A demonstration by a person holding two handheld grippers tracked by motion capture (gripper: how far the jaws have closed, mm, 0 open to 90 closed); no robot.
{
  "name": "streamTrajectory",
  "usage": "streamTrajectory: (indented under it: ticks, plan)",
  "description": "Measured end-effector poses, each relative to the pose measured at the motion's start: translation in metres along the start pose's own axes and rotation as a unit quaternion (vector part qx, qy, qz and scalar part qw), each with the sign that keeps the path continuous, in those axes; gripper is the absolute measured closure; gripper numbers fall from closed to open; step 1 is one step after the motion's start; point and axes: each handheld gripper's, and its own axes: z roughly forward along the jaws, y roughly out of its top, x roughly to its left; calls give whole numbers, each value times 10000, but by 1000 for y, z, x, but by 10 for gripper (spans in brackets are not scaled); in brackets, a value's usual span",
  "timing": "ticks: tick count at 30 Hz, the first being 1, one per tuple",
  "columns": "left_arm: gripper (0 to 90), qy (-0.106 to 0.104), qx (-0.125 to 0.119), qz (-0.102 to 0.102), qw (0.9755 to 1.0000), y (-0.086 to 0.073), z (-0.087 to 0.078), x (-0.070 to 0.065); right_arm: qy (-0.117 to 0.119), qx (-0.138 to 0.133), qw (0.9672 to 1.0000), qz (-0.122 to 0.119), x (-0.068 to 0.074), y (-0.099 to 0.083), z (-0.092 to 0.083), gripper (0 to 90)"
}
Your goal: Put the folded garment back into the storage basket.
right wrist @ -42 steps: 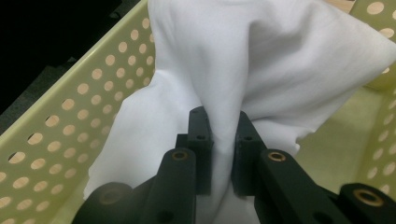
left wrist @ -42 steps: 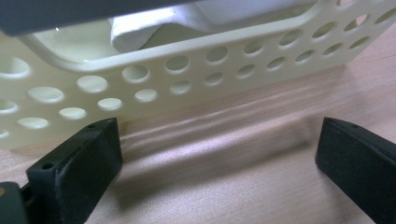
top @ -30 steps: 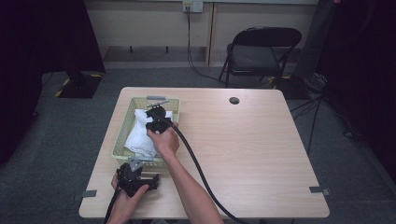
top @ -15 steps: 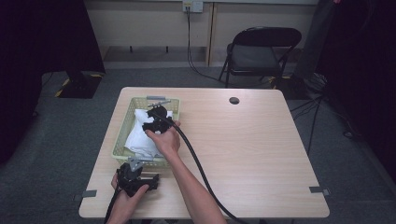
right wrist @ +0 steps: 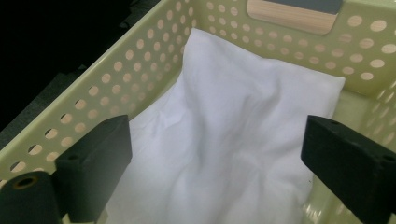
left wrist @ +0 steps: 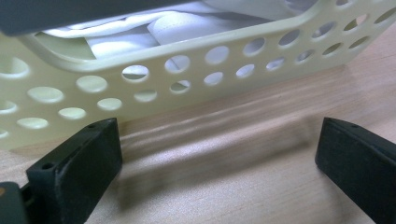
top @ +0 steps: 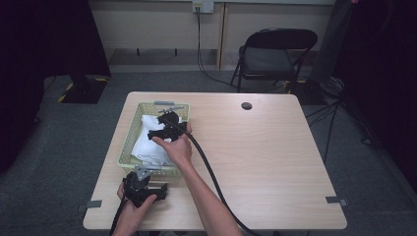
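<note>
On the wood surface [top: 275, 162], the right gripper [right wrist: 215, 154] has just opened its fingers wide above the soft, light white cloth [right wrist: 224, 140] in the basket [right wrist: 140, 70]; pinch a raised fold between them. The left gripper [left wrist: 215, 158] is wide too, holding nothing.

No legible text, label, number or sign anywhere.

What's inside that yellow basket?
A crumpled white cloth lies in the basket, covering most of its floor. The right gripper hangs open above it. Anything under the cloth is hidden.
</note>
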Motion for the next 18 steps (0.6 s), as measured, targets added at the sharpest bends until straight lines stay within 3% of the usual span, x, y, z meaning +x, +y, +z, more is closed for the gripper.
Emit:
streamTrajectory:
  ticks: [18]
  plan:
    - [0,0,-3,-4,10000,0,0,0,46,-142,9997,-213,-4,0,-24,42]
